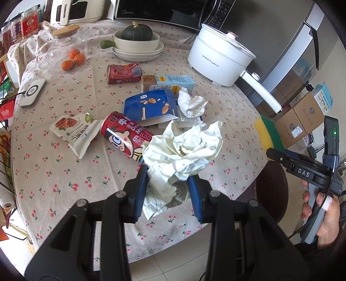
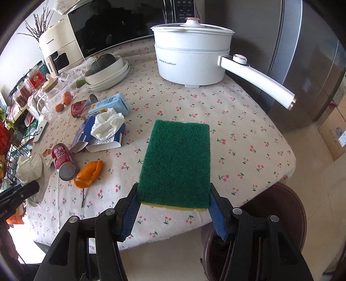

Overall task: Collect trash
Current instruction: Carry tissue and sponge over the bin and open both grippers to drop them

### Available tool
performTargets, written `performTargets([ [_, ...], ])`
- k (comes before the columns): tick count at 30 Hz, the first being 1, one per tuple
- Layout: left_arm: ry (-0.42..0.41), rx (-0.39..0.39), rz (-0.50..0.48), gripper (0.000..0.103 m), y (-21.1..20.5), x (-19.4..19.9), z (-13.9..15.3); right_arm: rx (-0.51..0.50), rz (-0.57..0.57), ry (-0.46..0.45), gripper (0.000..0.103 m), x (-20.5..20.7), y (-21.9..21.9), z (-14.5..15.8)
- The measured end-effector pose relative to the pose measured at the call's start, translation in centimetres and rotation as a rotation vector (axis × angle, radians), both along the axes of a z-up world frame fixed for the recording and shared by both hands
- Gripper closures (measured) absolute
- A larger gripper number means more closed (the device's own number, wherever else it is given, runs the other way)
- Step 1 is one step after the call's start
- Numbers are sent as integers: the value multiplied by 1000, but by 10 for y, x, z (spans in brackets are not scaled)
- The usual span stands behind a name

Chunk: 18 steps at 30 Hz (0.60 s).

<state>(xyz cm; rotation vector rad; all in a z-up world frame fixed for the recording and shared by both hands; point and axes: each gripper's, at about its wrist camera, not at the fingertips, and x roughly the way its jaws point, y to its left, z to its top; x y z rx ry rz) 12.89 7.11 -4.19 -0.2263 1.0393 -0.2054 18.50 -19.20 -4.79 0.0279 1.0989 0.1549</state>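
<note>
My left gripper (image 1: 168, 179) is shut on a crumpled white wrapper (image 1: 186, 149), held above the front of the cherry-print table (image 1: 64, 177). My right gripper (image 2: 174, 194) is shut on a green and yellow sponge (image 2: 177, 162) held over the table's right front. On the table lie a red milk can (image 1: 124, 134), a second red can (image 1: 124, 73), a blue snack box (image 1: 151, 107), a light blue carton (image 1: 173, 81), a crumpled tissue (image 1: 190, 102), a snack packet (image 1: 73, 131) and orange peel (image 2: 88, 173).
A white electric pot (image 2: 190, 58) with a long handle stands at the back right. Stacked bowls with a squash (image 1: 137, 41), a glass jar (image 1: 62, 49) with oranges, a microwave (image 1: 164, 10) and a brown stool (image 2: 279, 216) are around.
</note>
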Motion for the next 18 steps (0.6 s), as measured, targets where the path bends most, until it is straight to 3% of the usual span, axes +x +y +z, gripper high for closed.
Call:
performTargets([
  [18, -14, 41, -271, 65, -131, -10, -13, 3, -131, 14, 43, -65, -106, -2],
])
